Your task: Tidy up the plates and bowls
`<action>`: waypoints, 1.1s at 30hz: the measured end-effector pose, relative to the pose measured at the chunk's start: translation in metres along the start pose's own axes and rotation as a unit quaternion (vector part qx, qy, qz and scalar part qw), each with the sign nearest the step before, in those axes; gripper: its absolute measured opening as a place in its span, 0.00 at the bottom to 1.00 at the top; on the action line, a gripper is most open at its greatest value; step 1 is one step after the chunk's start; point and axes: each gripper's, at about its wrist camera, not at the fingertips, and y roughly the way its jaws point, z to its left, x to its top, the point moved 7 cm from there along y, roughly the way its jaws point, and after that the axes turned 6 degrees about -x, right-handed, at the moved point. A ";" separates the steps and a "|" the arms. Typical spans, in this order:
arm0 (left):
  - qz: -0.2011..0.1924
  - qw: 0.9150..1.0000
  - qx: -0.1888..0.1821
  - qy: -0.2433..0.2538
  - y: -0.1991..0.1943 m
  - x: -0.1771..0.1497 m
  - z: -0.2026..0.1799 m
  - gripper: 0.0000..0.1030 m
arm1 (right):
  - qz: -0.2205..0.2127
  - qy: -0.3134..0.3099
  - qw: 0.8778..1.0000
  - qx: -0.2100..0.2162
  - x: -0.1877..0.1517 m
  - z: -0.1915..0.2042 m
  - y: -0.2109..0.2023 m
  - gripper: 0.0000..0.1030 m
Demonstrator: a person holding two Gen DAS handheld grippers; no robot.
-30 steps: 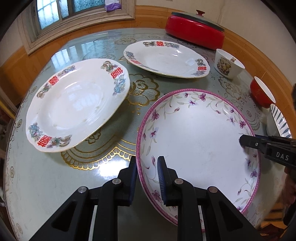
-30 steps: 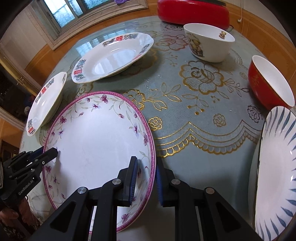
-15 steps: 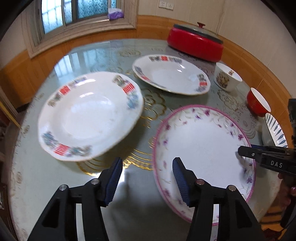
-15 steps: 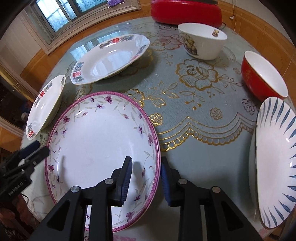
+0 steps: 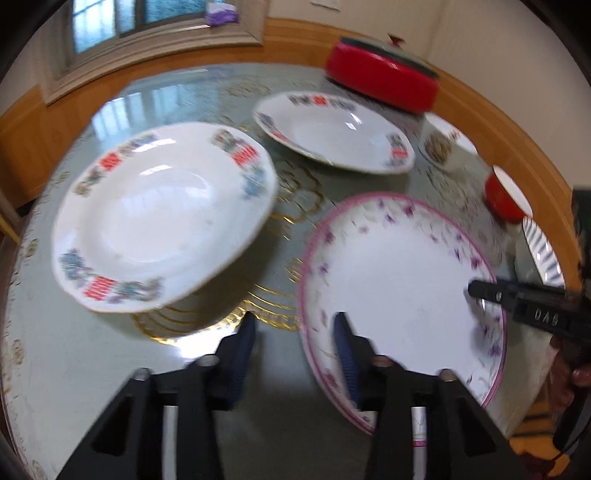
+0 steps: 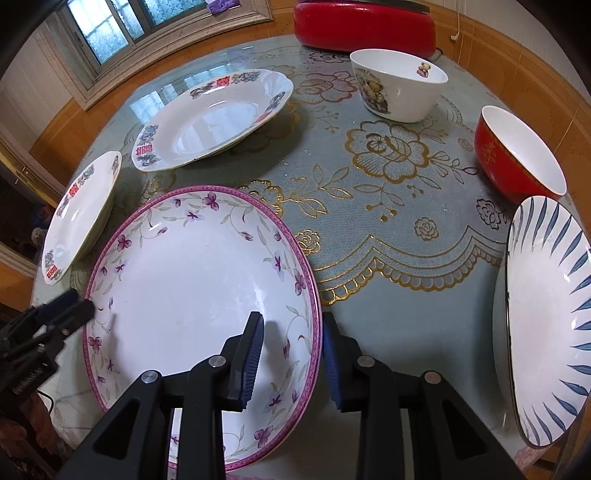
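A pink-rimmed floral plate [image 6: 192, 295] lies on the table near the front edge; it also shows in the left wrist view [image 5: 402, 280]. My right gripper [image 6: 291, 354] is open, its jaws straddling the plate's right rim. My left gripper [image 5: 295, 350] is open, straddling the plate's left rim. Two white plates with red characters lie on the table, one at the left [image 5: 162, 218] and one farther back [image 5: 332, 129]. A white bear bowl [image 6: 399, 85], a red bowl [image 6: 517, 155] and a blue-striped plate [image 6: 550, 314] sit to the right.
A red lidded pot [image 6: 365, 22] stands at the back of the round table [image 6: 388, 258], which has a green and gold cloth under glass. A wooden wall panel and a window run behind it.
Both grippers have opened and let go of the floral plate's rim, which now rests on the table. The left gripper has pulled back and lifted a little.
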 end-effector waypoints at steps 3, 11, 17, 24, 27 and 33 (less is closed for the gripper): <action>0.010 1.000 -0.001 0.011 0.008 -0.004 -0.006 0.34 | 0.000 0.006 1.000 0.000 0.000 0.000 0.001 0.30; -0.014 1.000 -0.006 -0.018 -0.017 0.006 0.011 0.37 | -0.029 0.006 0.999 -0.015 0.010 -0.005 -0.022 0.30; -0.077 0.995 0.039 -0.050 -0.061 0.033 0.053 0.75 | -0.057 -0.024 0.998 -0.008 0.038 0.017 -0.045 0.33; -0.117 0.985 0.084 -0.097 -0.096 0.053 0.117 0.91 | -0.070 -0.070 0.995 0.018 0.063 0.069 -0.053 0.40; -0.118 0.982 0.095 -0.113 -0.099 0.059 0.142 0.93 | -0.068 -0.083 0.994 0.033 0.072 0.092 -0.051 0.40; -0.104 0.981 0.096 -0.131 -0.089 0.066 0.177 0.94 | -0.040 -0.097 0.991 0.078 0.082 0.146 -0.033 0.40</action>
